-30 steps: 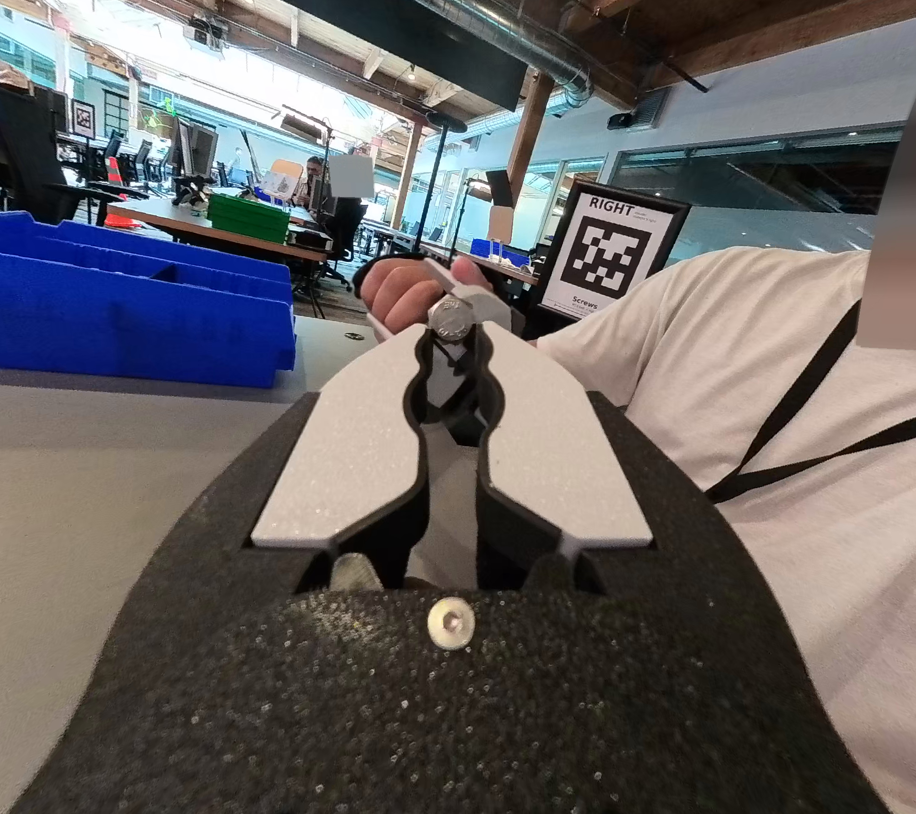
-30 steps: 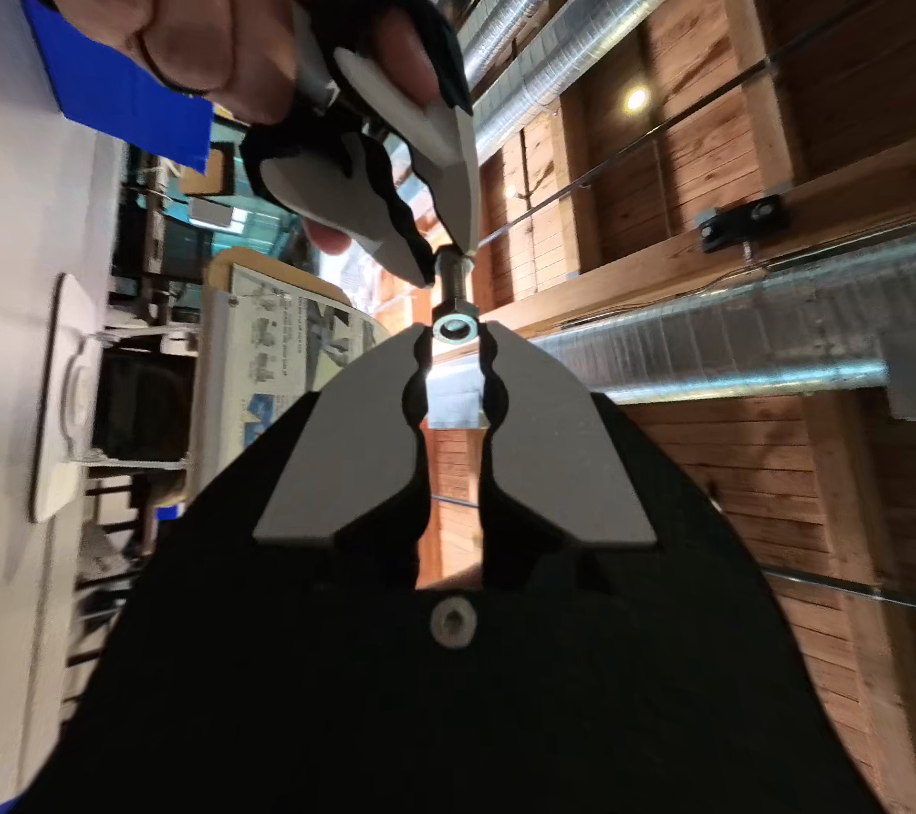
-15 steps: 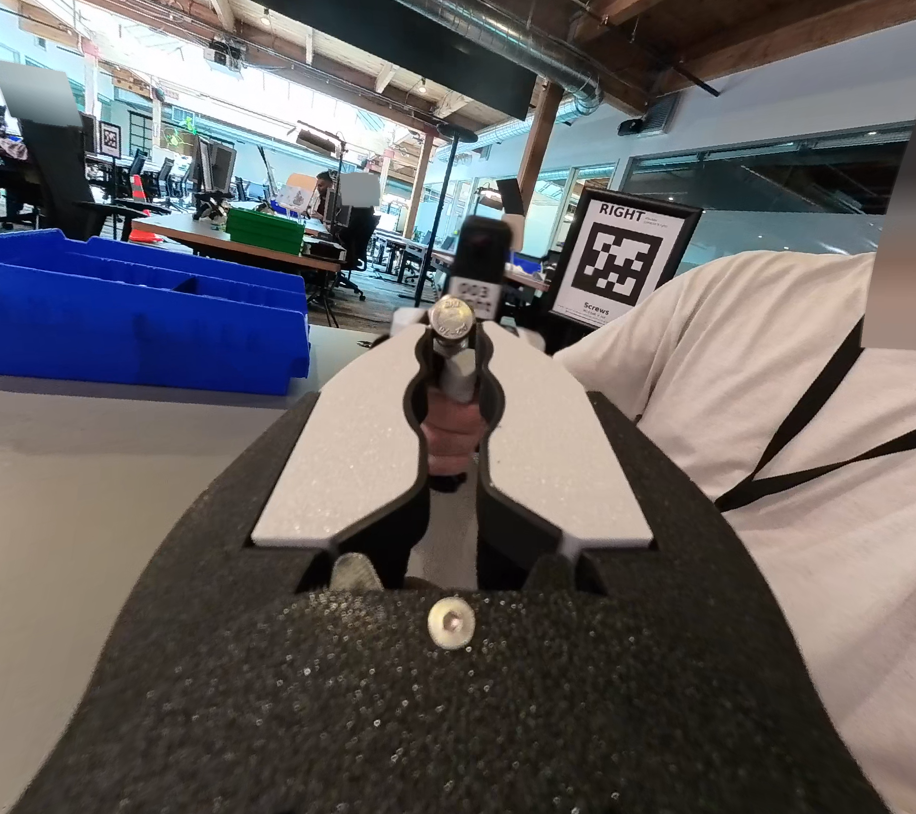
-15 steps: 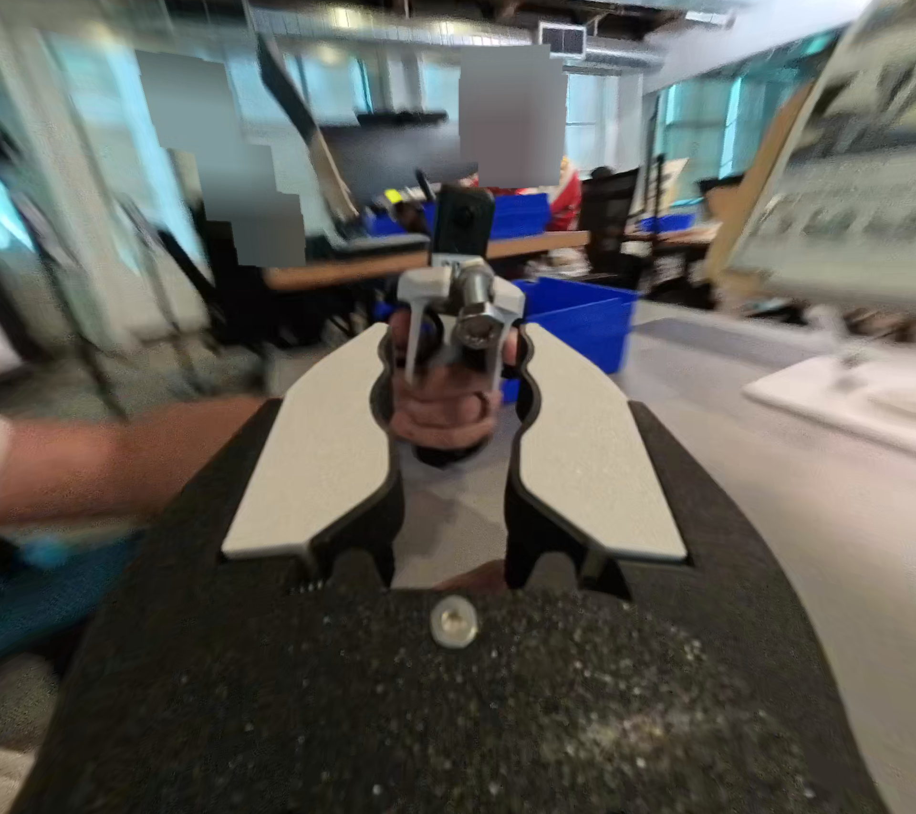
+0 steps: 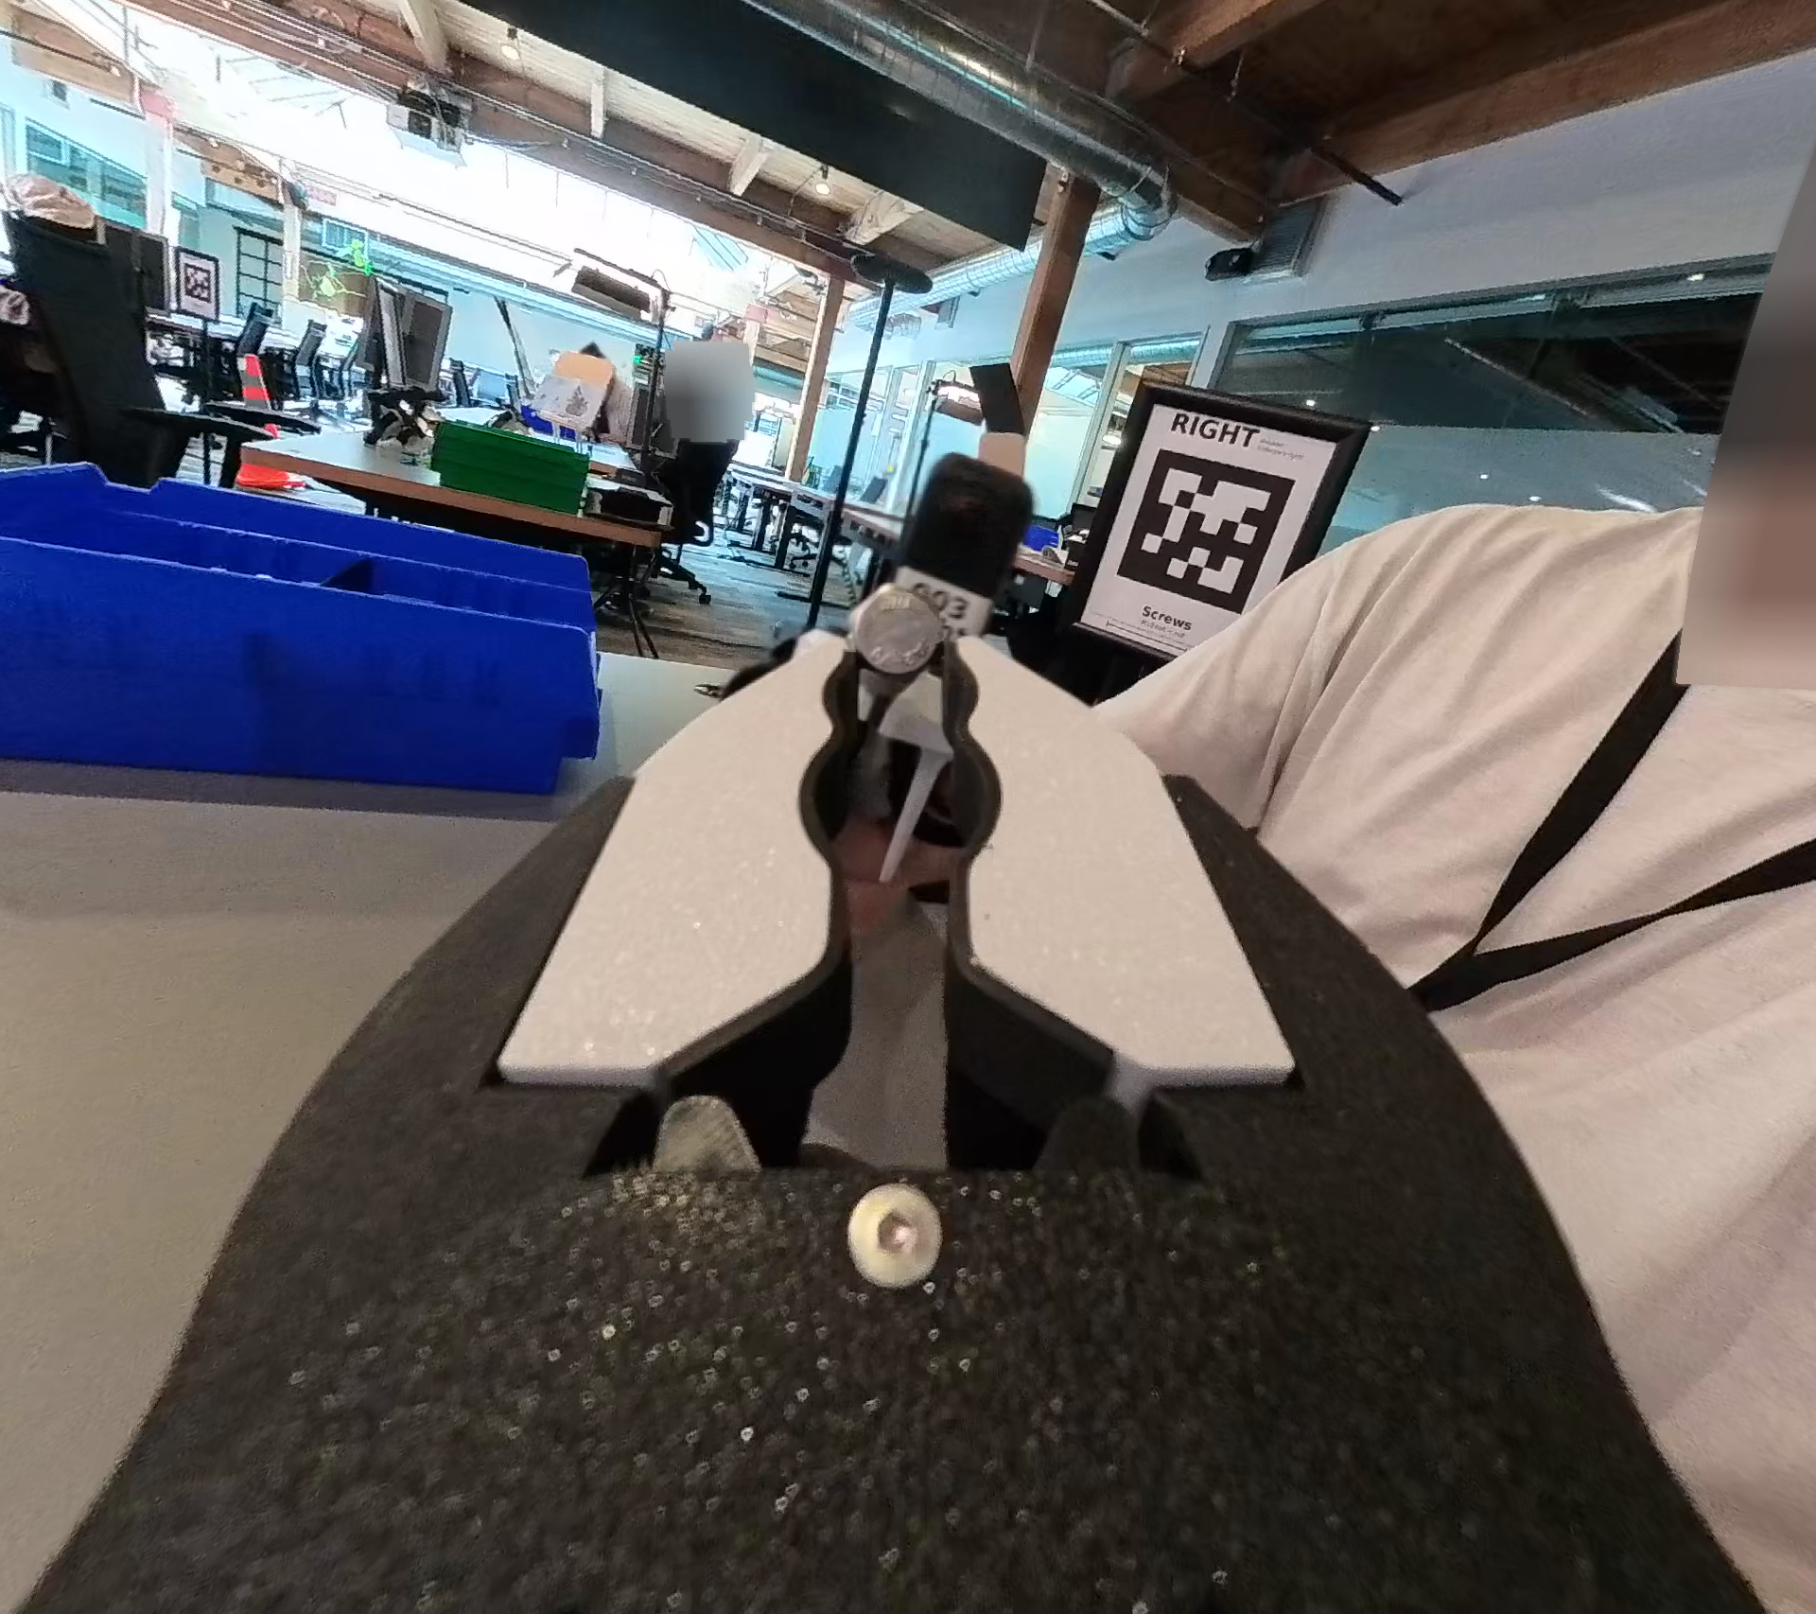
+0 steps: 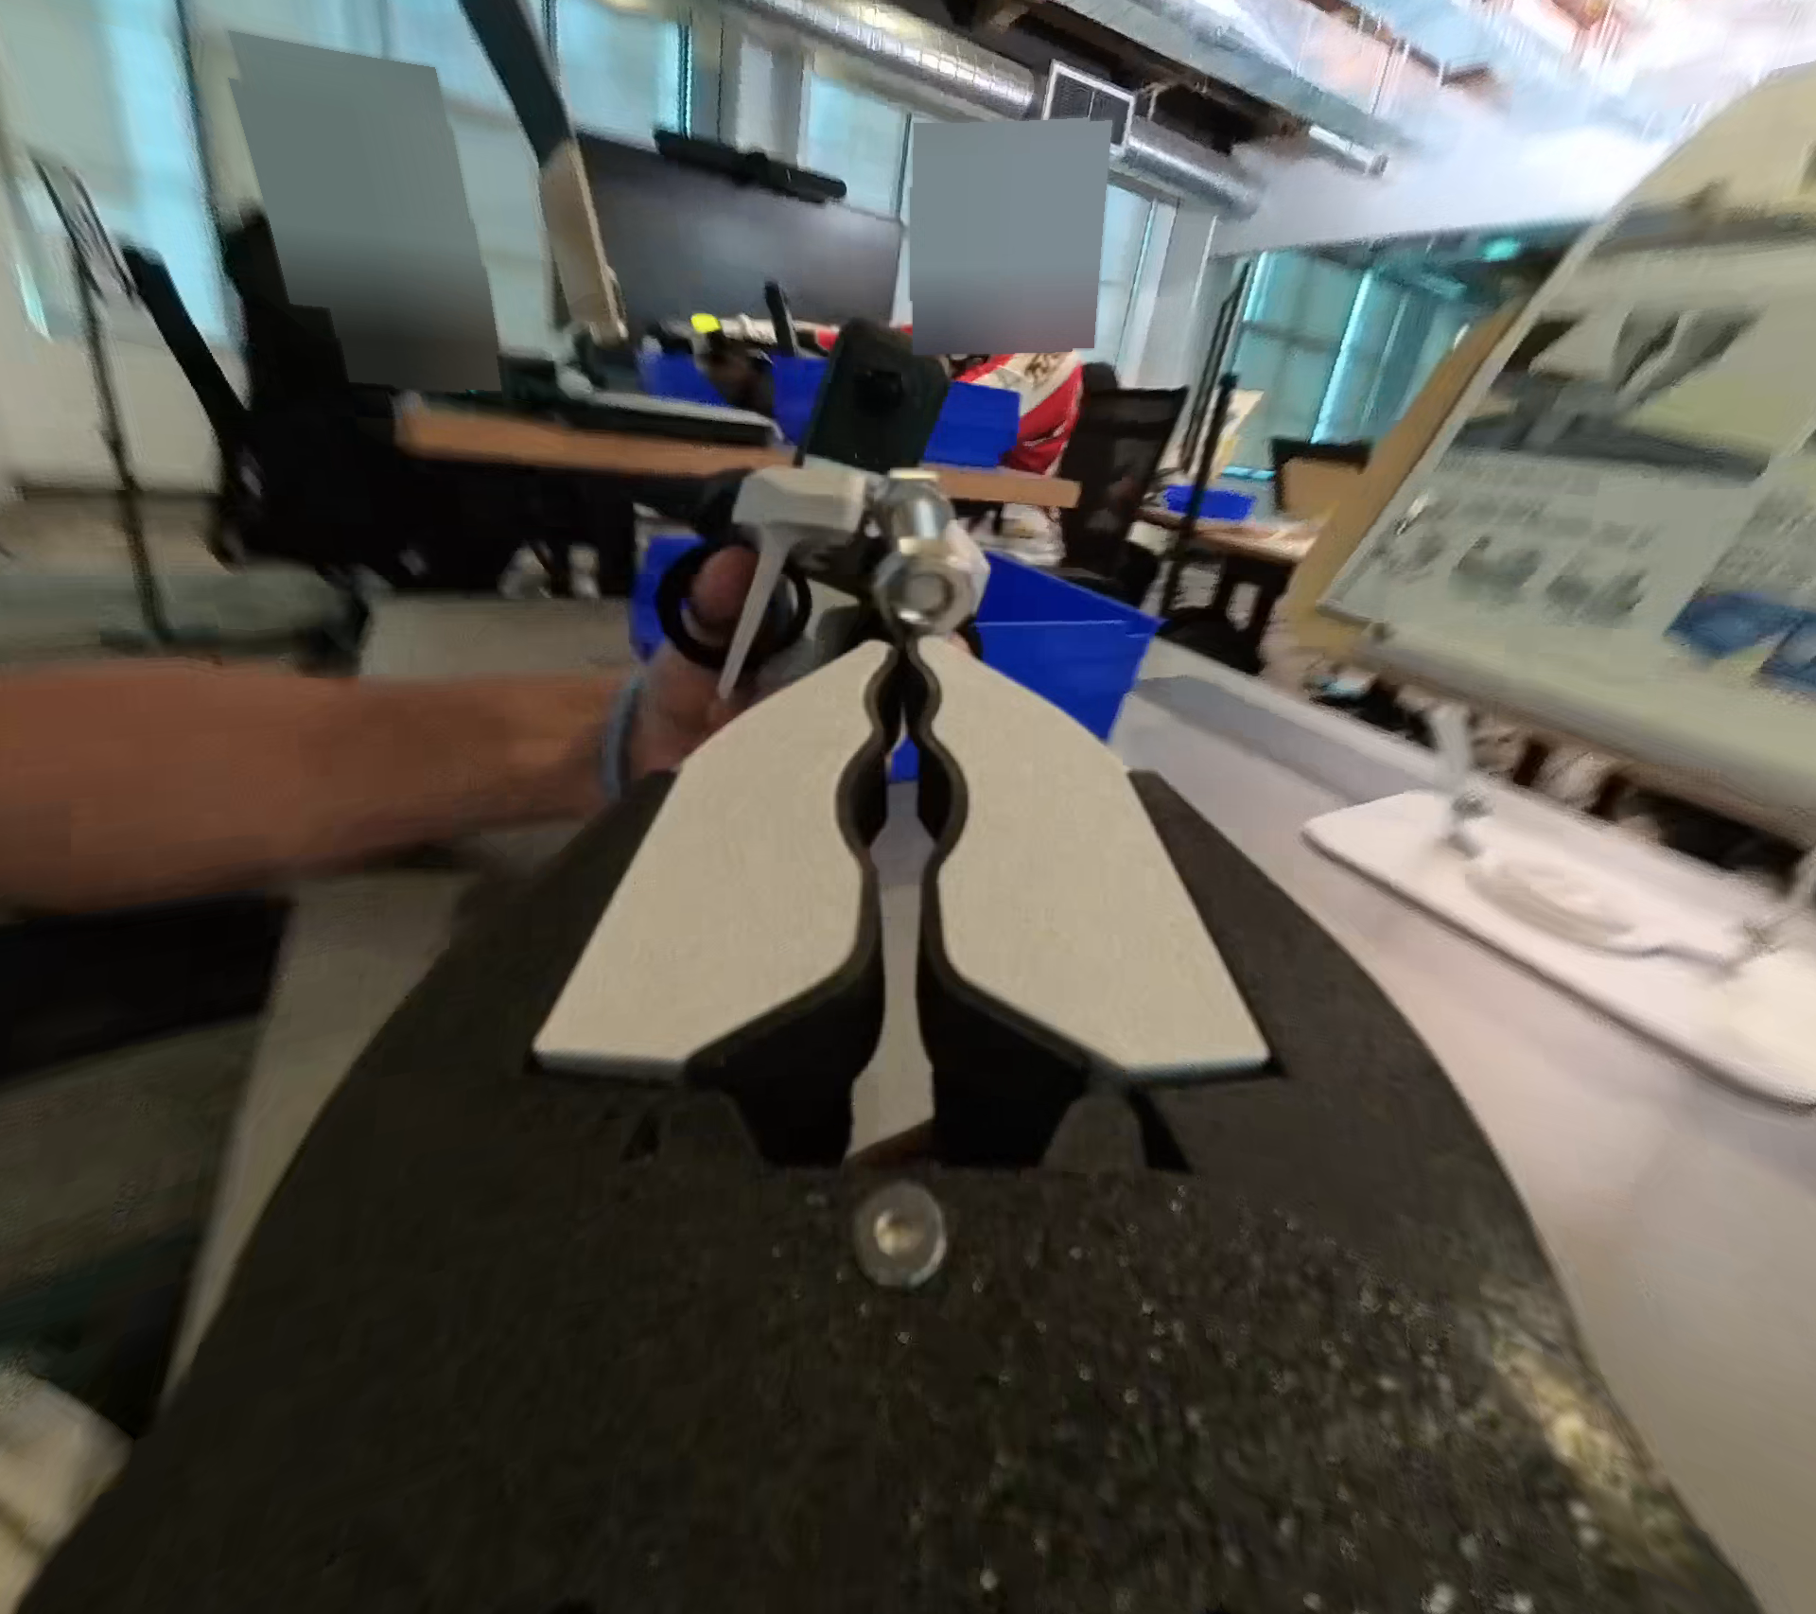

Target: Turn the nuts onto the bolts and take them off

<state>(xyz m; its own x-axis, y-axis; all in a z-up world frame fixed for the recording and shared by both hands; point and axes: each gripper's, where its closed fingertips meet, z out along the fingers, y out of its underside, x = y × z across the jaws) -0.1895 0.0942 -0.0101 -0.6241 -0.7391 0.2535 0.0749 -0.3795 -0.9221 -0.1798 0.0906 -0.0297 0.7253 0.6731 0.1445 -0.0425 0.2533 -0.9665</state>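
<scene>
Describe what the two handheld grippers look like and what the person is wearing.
Both the left gripper and the right gripper have speckled black bodies, pale grey wavy-edged fingers and a silver screw at the base. The person wears a white shirt with a black strap across it.

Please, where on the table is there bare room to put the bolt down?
Grey table looks bare between the blue bin and the left gripper. Another bare strip lies between the right gripper and the white stand base. It is crowded where the fingers meet around the bolt.
</scene>
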